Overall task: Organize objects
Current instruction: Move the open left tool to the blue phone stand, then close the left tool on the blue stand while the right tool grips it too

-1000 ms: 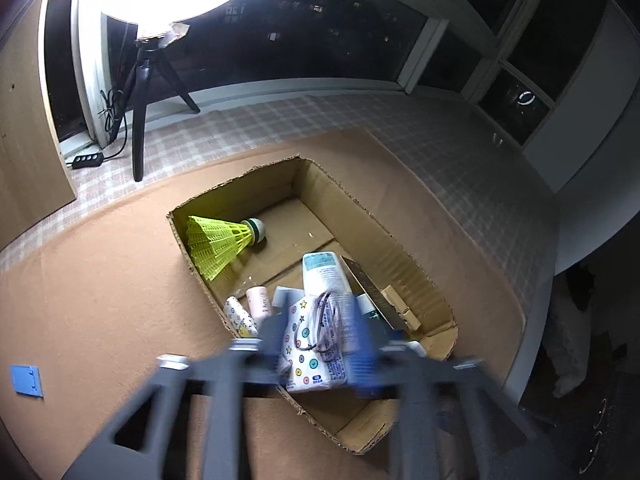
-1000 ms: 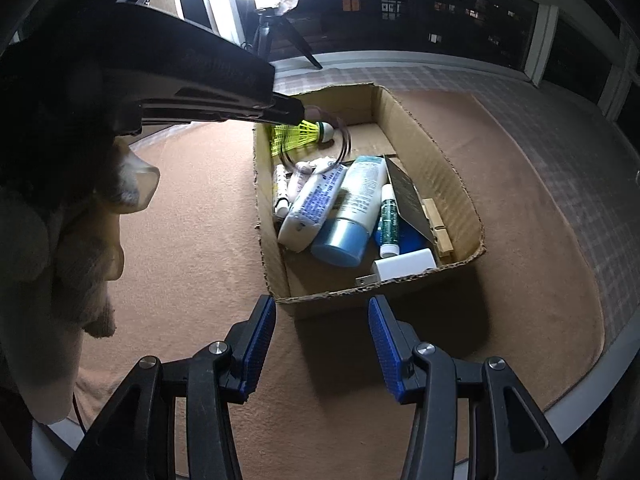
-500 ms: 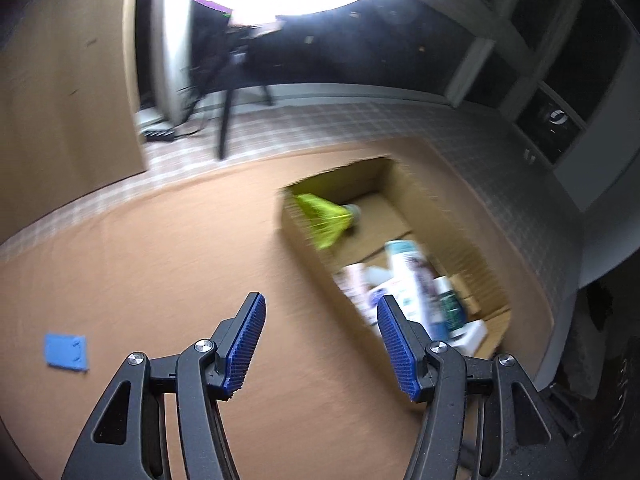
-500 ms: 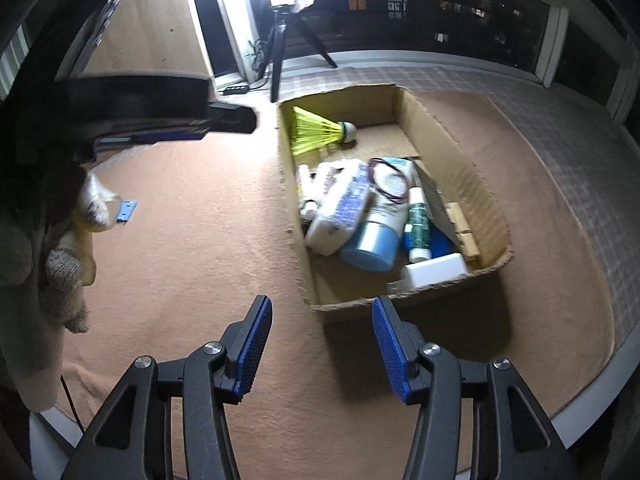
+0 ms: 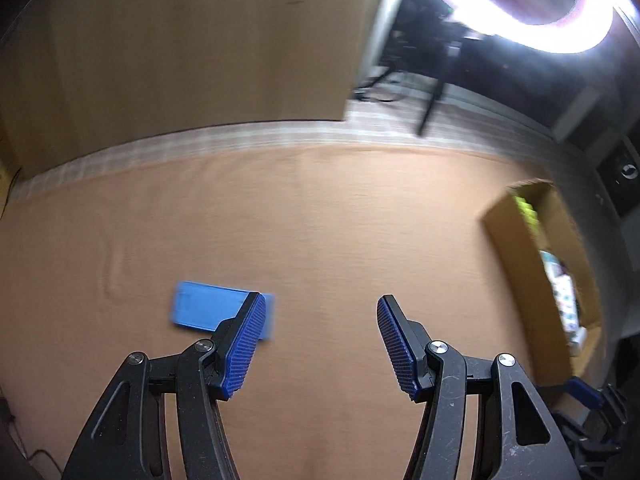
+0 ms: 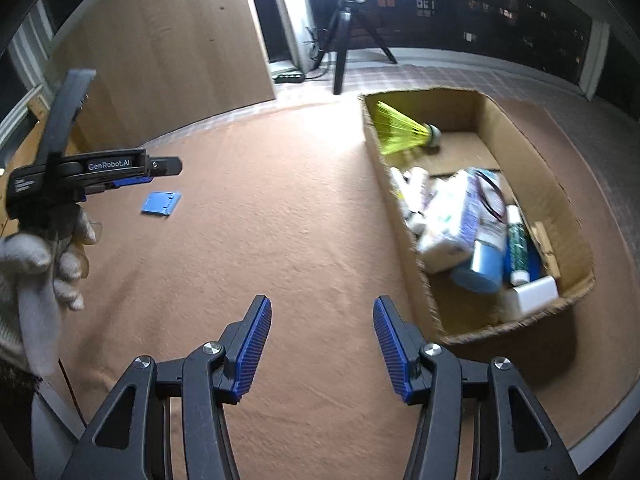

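the left gripper point(image 5: 320, 340) is wide open with nothing in it. the blue card point(image 5: 212, 312) lies flat, lower left. slide one finger under its edge, then pinch. the right gripper point(image 6: 322, 344) is open too.

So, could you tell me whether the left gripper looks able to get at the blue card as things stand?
Probably yes. The left gripper is open and empty, and the blue card lies flat and alone on the mat, just ahead of its left finger. Nothing sits between them; being so flat, it may be awkward to pinch.
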Demonstrator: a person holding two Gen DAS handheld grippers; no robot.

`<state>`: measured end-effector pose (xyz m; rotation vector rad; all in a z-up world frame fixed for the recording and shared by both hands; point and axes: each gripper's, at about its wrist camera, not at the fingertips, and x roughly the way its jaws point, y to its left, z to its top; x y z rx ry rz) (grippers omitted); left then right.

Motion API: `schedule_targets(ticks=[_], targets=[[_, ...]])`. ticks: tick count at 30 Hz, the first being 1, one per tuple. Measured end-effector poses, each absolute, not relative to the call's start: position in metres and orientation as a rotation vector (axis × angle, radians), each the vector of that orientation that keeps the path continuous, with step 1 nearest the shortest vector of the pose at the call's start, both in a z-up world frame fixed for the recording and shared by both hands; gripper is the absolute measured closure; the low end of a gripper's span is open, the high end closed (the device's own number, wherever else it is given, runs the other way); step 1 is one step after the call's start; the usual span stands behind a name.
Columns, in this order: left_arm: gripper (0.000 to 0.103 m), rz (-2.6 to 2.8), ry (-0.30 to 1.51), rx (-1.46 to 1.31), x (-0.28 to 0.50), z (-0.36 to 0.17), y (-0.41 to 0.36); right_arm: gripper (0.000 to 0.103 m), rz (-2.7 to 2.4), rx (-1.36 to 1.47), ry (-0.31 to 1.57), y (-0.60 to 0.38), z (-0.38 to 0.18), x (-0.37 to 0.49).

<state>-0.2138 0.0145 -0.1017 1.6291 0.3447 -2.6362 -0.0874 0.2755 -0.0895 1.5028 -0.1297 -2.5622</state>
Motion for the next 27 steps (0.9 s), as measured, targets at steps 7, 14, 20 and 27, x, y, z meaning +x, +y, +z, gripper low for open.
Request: schedule_targets(ticks=[7,14,20,27], targets=[[0.046,-2.555,0.419,1.666,-0.237,-0.125,-0.056,0.054,-2.530,1.487,-0.234,0.261,-0.095,-0.096],[0.064,-2.523,0.459,1.768,-0.260,-0.153,-0.071,0.054,-2.480,1.560,-0.188,0.249,-0.104,-0.102],[0.070,-2.532,0.455,1.809,-0.253,-0.161,-0.071,0.054,-2.461,1.588,-0.185,0.247,-0.107,-0.105],[0.071,-2.563,0.512,1.838,-0.213,-0.161,-0.060,0.054,-2.392,1.587,-0.231,0.236,-0.112,-0.117]])
